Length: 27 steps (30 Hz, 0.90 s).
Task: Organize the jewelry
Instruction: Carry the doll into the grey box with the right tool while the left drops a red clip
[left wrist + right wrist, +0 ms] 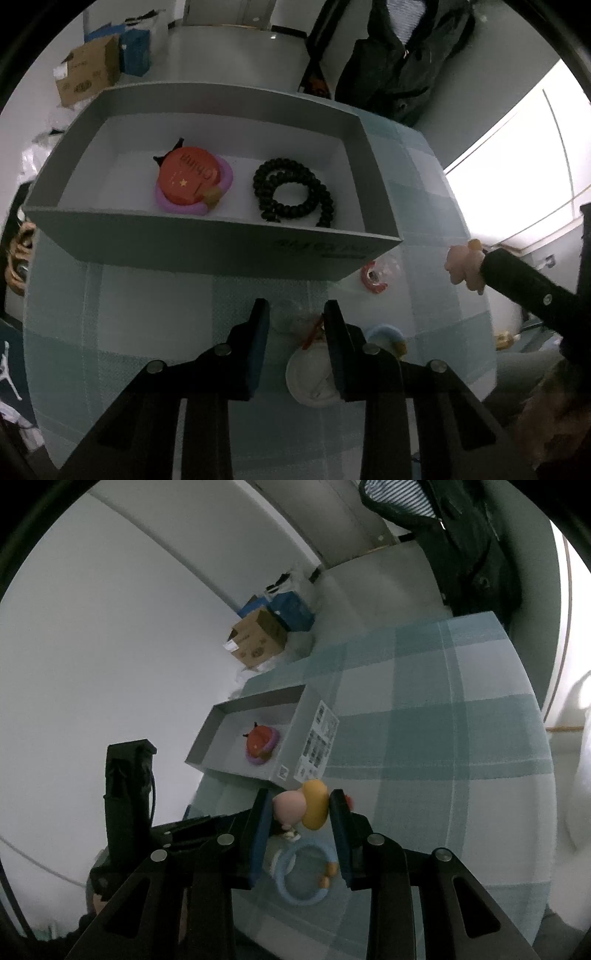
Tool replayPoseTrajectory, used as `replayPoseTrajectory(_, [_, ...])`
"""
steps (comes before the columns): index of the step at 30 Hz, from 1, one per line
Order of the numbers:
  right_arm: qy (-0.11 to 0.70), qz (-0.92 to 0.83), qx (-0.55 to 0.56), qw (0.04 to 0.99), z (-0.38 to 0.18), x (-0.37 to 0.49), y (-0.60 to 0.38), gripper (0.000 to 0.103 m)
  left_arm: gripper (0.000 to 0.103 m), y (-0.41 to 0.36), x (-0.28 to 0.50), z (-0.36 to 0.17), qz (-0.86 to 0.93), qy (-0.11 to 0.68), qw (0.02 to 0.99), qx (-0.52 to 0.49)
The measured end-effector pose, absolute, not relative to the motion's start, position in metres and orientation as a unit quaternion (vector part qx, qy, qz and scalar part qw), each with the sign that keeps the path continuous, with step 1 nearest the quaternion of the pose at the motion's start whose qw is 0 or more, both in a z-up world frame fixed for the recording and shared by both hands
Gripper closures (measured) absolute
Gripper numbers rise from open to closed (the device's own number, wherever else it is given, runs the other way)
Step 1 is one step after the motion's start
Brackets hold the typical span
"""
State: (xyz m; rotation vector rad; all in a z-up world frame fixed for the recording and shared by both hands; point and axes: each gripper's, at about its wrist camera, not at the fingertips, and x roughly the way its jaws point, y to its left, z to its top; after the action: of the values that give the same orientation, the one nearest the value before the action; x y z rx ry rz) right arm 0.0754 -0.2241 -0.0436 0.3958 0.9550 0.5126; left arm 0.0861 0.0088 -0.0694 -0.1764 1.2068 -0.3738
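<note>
A grey open box [207, 236] sits on the checked tablecloth; it holds a red round badge [188, 177] on a purple ring and a black bead bracelet [291, 192]. My left gripper [295, 314] is open just in front of the box, above a white round piece [310, 380] with a red string. My right gripper [299, 805] is shut on a pink and yellow figurine [301, 805], held above the table near the box [295, 720]; the figurine also shows in the left wrist view [463, 264]. A light blue ring [303, 875] lies below the right gripper.
A red and white ring [373, 277] lies by the box's right corner. A blue fluffy item [386, 334] lies beside my left gripper. Cardboard and blue boxes [92, 70] stand on the floor beyond the table. A dark jacket [399, 55] hangs at the back.
</note>
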Motion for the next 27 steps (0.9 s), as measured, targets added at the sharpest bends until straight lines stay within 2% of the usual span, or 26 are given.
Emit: replayPoseTrajectory(27, [0.408,0.264,0.185,0.854,-0.017,0.077,-0.189,0.072,0.078,0.051,0.065,-0.007,-0.158,0.458,0.866,-0.123])
